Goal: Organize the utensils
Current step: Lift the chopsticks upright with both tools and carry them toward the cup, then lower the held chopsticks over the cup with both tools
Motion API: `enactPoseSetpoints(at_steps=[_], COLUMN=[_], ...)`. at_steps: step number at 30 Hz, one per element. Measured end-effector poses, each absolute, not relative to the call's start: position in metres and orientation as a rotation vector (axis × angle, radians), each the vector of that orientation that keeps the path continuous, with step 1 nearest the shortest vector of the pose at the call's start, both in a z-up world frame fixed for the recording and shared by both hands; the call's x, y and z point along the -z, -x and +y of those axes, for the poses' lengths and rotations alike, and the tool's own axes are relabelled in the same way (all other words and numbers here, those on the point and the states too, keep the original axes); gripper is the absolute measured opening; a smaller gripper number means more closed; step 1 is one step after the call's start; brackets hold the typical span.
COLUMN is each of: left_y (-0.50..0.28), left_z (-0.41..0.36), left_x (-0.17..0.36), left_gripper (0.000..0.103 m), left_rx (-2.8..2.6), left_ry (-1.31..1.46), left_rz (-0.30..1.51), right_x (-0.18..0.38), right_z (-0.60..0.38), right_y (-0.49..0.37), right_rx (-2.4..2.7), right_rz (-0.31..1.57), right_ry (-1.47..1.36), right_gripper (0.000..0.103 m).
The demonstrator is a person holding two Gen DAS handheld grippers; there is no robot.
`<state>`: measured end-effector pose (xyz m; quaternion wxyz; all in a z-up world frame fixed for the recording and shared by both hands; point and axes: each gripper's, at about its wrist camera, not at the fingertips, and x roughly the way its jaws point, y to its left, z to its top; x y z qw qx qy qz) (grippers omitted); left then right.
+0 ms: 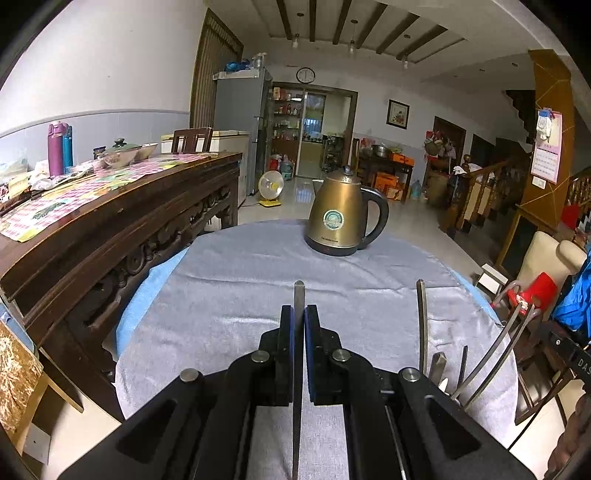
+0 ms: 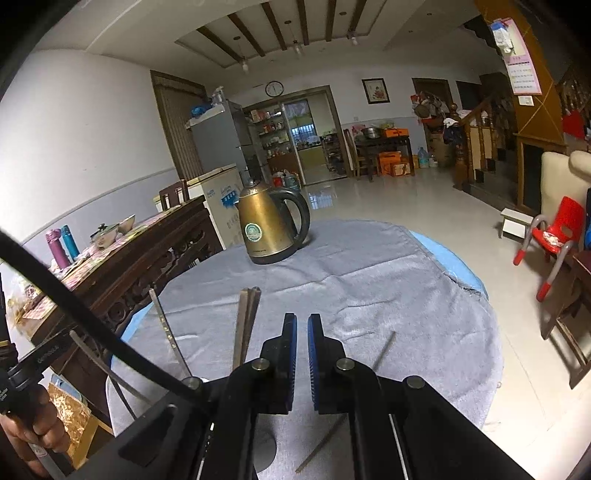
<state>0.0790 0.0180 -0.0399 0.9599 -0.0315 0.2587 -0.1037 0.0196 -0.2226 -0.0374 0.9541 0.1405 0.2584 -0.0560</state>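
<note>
Left hand-held gripper (image 1: 299, 314) pinches a flat metal utensil handle (image 1: 299, 295) that sticks out ahead of its pads. More utensils (image 1: 480, 362) stand bunched just to its right. Right hand-held gripper (image 2: 302, 321) is pressed nearly together, holding nothing; one chopstick (image 2: 384, 349) lies on the table (image 2: 369, 280) beneath it. Kettle (image 1: 341, 212) sits well ahead.

White walls, beamed ceiling (image 1: 354, 26), glossy tiled floor (image 2: 399, 199). Carved sideboard (image 1: 122, 221) left of tongs; clock (image 1: 306, 75), fridge (image 1: 240, 122) far ahead.
</note>
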Motion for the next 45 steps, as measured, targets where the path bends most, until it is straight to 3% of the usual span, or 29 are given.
enactPoseSetpoints(at_steps=[5,9,19,31,34,38,45], left_y=[-0.078,-0.080,-0.078,-0.060,-0.059,-0.058,-0.054], left_z=[0.023,0.028,0.036,0.048,0.050,0.053,0.050], left_x=[0.041,0.046,0.052,0.047,0.048,0.049,0.048], left_gripper=[0.005,0.005,0.005,0.005,0.005,0.005,0.005], left_rx=[0.222,0.240,0.268,0.270,0.260,0.250,0.243], left_ry=[0.082,0.103,0.132,0.133,0.133,0.138,0.135], left_rz=[0.518,0.501,0.455,0.450,0.456,0.459,0.455], right_x=[0.051,0.080,0.165,0.197,0.196,0.198,0.193], right_z=[-0.247,-0.280,-0.329,-0.334,-0.327,-0.311,-0.314], right_y=[-0.028,-0.040,-0.117,-0.200,-0.208,-0.212,-0.177], right_rx=[0.112,0.156,0.235,0.435,0.477,0.491,0.427], right_rz=[0.621,0.718,0.999,1.211,1.225,1.217,1.095], right_ry=[-0.381,-0.492,-0.592,-0.481,-0.415,-0.300,-0.407], right_gripper=[0.008,0.021,0.022,0.026,0.025,0.010,0.007])
